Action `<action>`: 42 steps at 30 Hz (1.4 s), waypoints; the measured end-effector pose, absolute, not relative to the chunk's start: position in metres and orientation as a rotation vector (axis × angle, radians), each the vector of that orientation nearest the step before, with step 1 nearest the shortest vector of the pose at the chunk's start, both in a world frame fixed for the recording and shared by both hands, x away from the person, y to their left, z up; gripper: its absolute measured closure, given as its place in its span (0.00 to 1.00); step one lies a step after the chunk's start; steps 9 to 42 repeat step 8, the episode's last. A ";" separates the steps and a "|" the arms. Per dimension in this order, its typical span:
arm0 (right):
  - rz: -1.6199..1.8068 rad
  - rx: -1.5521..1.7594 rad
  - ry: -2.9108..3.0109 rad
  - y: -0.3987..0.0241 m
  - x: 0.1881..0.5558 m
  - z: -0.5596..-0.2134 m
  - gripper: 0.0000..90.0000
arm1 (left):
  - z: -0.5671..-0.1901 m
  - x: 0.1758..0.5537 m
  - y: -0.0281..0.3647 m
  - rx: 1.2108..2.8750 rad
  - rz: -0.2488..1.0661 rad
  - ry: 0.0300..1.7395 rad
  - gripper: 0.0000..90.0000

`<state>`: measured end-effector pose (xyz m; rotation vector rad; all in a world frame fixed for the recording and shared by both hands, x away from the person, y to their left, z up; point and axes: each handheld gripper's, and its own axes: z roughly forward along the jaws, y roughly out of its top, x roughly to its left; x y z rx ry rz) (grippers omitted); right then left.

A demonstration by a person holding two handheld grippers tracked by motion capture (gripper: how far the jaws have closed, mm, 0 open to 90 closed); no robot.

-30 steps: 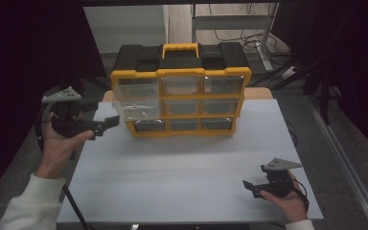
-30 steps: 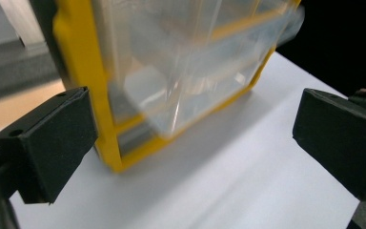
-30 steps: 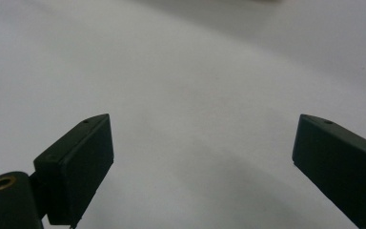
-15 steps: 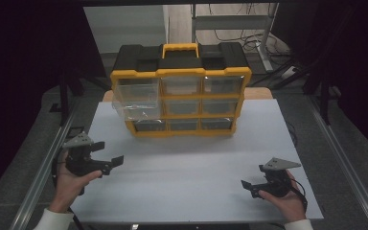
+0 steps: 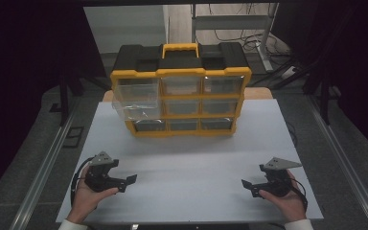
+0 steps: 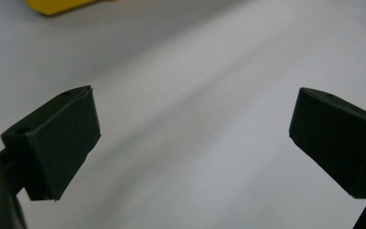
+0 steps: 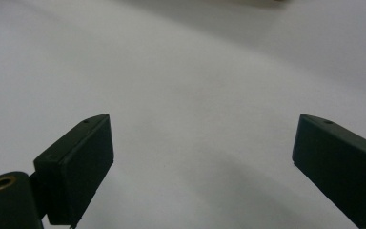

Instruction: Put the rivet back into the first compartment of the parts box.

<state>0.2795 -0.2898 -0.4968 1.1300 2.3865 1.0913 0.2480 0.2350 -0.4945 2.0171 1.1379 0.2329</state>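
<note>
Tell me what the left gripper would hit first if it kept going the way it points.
Probably the right gripper: the left gripper points across bare white table toward it, open and holding nothing, though depth is unclear.

A white counter (image 5: 191,172) lies bare across its near half. Beyond its far edge, grey floor (image 5: 316,120) shows, with a metal rack (image 5: 230,21) and loose cables (image 5: 220,33) at the back. A metal rail (image 5: 43,172) runs along the left edge.

High view overhead facing forward, both gripper views low, close, sharing the white tabletop (image 5: 191,158)
</note>
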 end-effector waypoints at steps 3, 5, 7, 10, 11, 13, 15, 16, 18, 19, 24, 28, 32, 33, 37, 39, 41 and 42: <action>1.096 1.129 2.378 -0.290 0.279 -0.496 0.08 | -0.496 0.248 0.233 2.017 0.236 1.133 0.03; 1.104 1.128 2.374 -0.290 0.278 -0.496 0.07 | -0.495 0.247 0.233 2.014 0.240 1.131 0.03; 1.110 1.126 2.374 -0.289 0.278 -0.495 0.07 | -0.495 0.247 0.233 2.008 0.241 1.133 0.04; 1.108 1.124 2.372 -0.289 0.278 -0.495 0.07 | -0.495 0.248 0.233 2.005 0.243 1.135 0.04; 1.108 1.124 2.372 -0.289 0.278 -0.495 0.07 | -0.495 0.248 0.233 2.005 0.243 1.135 0.04; 1.108 1.124 2.372 -0.289 0.278 -0.495 0.07 | -0.495 0.248 0.233 2.005 0.243 1.135 0.04; 1.108 1.124 2.372 -0.289 0.278 -0.495 0.07 | -0.495 0.248 0.233 2.005 0.243 1.135 0.04; 1.108 1.124 2.372 -0.289 0.278 -0.495 0.07 | -0.495 0.248 0.233 2.005 0.243 1.135 0.04; 1.108 1.124 2.372 -0.289 0.278 -0.495 0.07 | -0.495 0.248 0.233 2.005 0.243 1.135 0.04; 1.108 1.124 2.372 -0.289 0.278 -0.495 0.07 | -0.495 0.248 0.233 2.005 0.243 1.135 0.04; 1.108 1.124 2.372 -0.289 0.278 -0.495 0.07 | -0.495 0.248 0.233 2.005 0.243 1.135 0.04; 1.108 1.124 2.372 -0.289 0.278 -0.495 0.07 | -0.495 0.248 0.233 2.005 0.243 1.135 0.04; 1.108 1.124 2.372 -0.289 0.278 -0.495 0.07 | -0.495 0.248 0.233 2.005 0.243 1.135 0.04; 1.108 1.124 2.372 -0.289 0.278 -0.495 0.07 | -0.495 0.248 0.233 2.005 0.243 1.135 0.04; 1.108 1.124 2.372 -0.289 0.278 -0.495 0.07 | -0.495 0.248 0.233 2.005 0.243 1.135 0.04; 1.108 1.124 2.372 -0.289 0.278 -0.495 0.07 | -0.495 0.248 0.233 2.005 0.243 1.135 0.04; 1.108 1.124 2.372 -0.289 0.278 -0.495 0.07 | -0.495 0.248 0.233 2.005 0.243 1.135 0.04; 1.108 1.124 2.372 -0.289 0.278 -0.495 0.07 | -0.495 0.248 0.233 2.005 0.243 1.135 0.04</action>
